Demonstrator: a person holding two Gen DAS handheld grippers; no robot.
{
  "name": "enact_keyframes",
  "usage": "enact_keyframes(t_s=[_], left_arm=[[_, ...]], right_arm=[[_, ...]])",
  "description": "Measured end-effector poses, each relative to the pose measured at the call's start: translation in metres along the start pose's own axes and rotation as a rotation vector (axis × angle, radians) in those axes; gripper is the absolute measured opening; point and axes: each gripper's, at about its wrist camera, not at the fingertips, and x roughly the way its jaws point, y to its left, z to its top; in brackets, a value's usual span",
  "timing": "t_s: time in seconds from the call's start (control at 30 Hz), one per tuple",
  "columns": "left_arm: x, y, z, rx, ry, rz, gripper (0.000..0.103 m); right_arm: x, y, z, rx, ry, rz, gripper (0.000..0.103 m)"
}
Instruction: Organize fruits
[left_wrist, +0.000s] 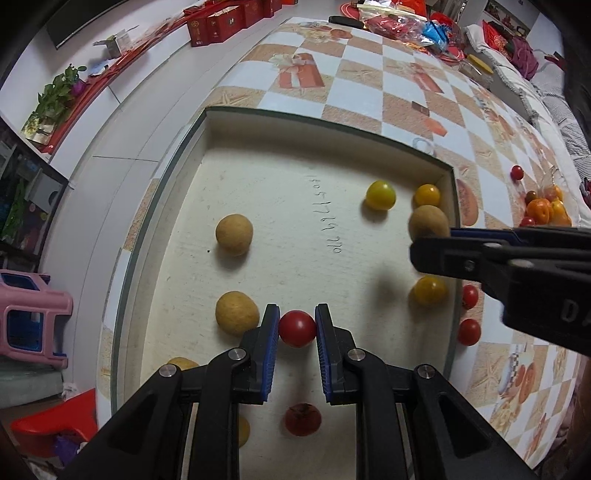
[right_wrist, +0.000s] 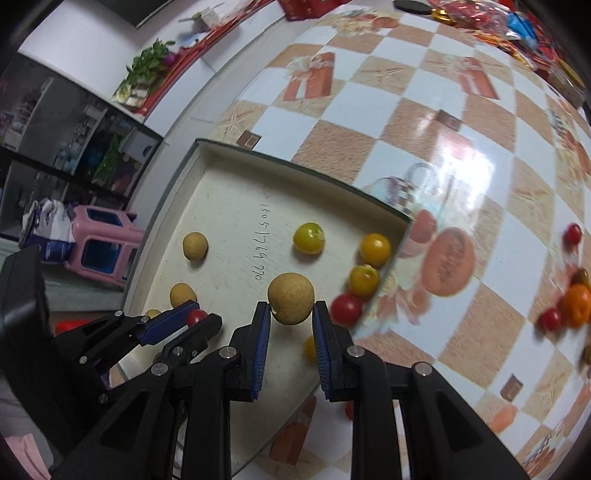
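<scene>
A shallow cream tray (left_wrist: 295, 177) holds tan longans, yellow tomatoes and a red tomato. My left gripper (left_wrist: 297, 326) is shut on a red cherry tomato (left_wrist: 297, 328) above the tray's near part; it also shows in the right wrist view (right_wrist: 197, 316). My right gripper (right_wrist: 290, 314) is shut on a tan longan (right_wrist: 291, 298) and holds it above the tray's right side; in the left wrist view that longan (left_wrist: 428, 221) shows at the gripper's tip. Two tan longans (left_wrist: 234, 235) (left_wrist: 236, 313) lie at the tray's left. Yellow tomatoes (left_wrist: 381, 194) (left_wrist: 430, 291) lie at the right.
Red cherry tomatoes (left_wrist: 469, 331) lie on the checked tablecloth (left_wrist: 406, 99) just outside the tray's right wall. A pile of orange and red fruit (left_wrist: 546, 210) sits further right. Snack bags (left_wrist: 402, 22) lie at the table's far end. A pink stool (left_wrist: 33, 317) stands left.
</scene>
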Motion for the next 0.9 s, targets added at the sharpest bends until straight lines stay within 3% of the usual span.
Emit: enact_keyframes(t_s=[0.3, 0.47, 0.5, 0.57, 0.63, 0.9], left_arm=[[0.007, 0.003, -0.007, 0.003, 0.023, 0.014, 0.021], [0.006, 0.008, -0.011, -0.004, 0.035, 0.009, 0.023], [0.006, 0.008, -0.012, -0.006, 0.038, 0.004, 0.028], [0.002, 0.009, -0.012, -0.016, 0.019, 0.012, 0.076], [-0.009, 0.01, -0.014, -0.019, -0.033, 0.033, 0.08], [-0.022, 0.012, -0.018, -0.044, 0.01, 0.03, 0.08]], right_arm=[[0.037, 0.007, 0.011, -0.039, 0.113, -0.059, 0.026], [0.035, 0.015, 0.015, -0.053, 0.108, -0.061, 0.049], [0.034, 0.016, 0.015, -0.054, 0.104, -0.061, 0.05], [0.03, 0.021, 0.016, -0.045, 0.091, -0.047, 0.058], [0.023, 0.023, 0.015, -0.037, 0.074, -0.028, 0.064], [-0.016, 0.019, 0.001, 0.014, 0.006, -0.057, 0.083]])
